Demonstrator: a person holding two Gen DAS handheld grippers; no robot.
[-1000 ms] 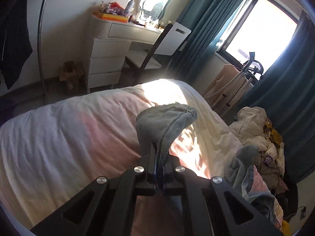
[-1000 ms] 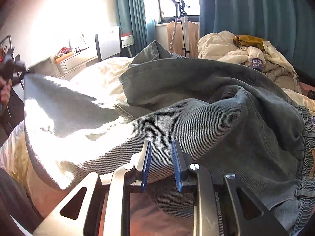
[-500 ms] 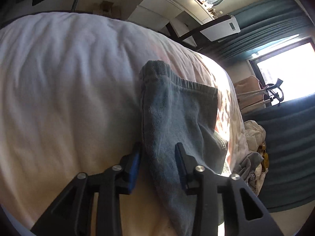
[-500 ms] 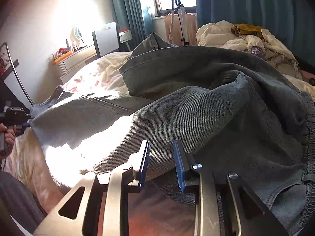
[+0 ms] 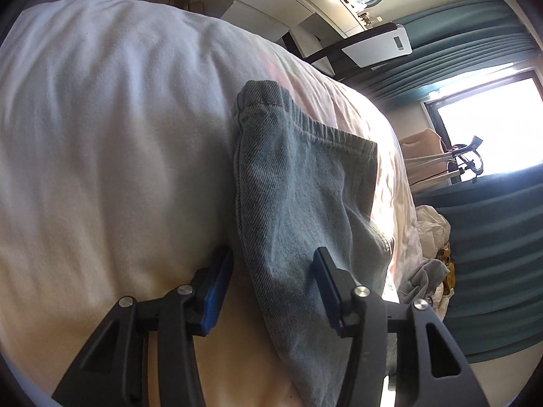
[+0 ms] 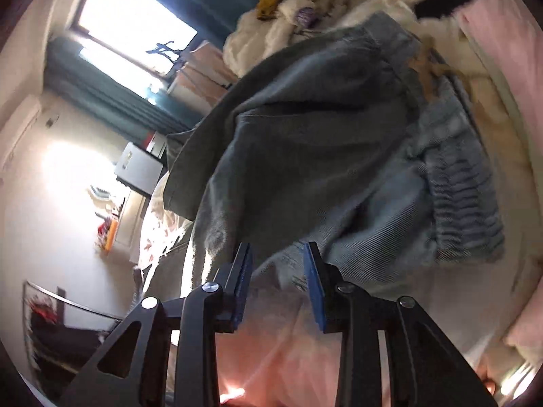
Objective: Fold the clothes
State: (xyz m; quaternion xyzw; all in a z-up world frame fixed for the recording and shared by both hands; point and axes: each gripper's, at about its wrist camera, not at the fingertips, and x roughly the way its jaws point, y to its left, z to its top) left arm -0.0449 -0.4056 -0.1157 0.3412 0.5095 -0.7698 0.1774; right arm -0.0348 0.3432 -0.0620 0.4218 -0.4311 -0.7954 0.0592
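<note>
A: Bedroom, white duvet (image 5: 101,135) on the bed, teal curtains (image 5: 492,254) and a bright window behind. Start at the left jaws?

B: Yes. Left gripper (image 5: 271,288) has its blue pads apart, having just been closing a little; the jeans leg (image 5: 305,186) runs between them, but neither pad seems to press it. The cloth lies slack on the duvet, so I read it as let go and laid down, not held.

A: Why laid there?

B: Judgement: to spread the leg flat along the bed so a fold can be made over it. Its hem end (image 5: 264,98) is farthest from the jaws.

A: Axis?

B: Long axis runs from the jaws away up the left wrist view, hem pointing at the far side of the bed. It lies fairly straight, with one crease near the right pad.

A: Right side?

B: Right gripper (image 6: 276,285) also has its jaws apart, and they have just been opening. Denim lies just beyond the pads; between them I see mostly pinkish bedding, no pinch. That view is rolled and blurred, so edges are soft.

A: Outward from there?

B: The jeans bulk (image 6: 322,135) is bunched, with the gathered elastic waistband (image 6: 465,203) to the right and a drawstring (image 6: 427,68) above. A pile of pale clothes (image 6: 288,23) lies beyond, touching or just behind it; can't tell which.

A: Stage?

B: Early, I'd say. The upper part is still rumpled and nothing is folded yet.
</note>
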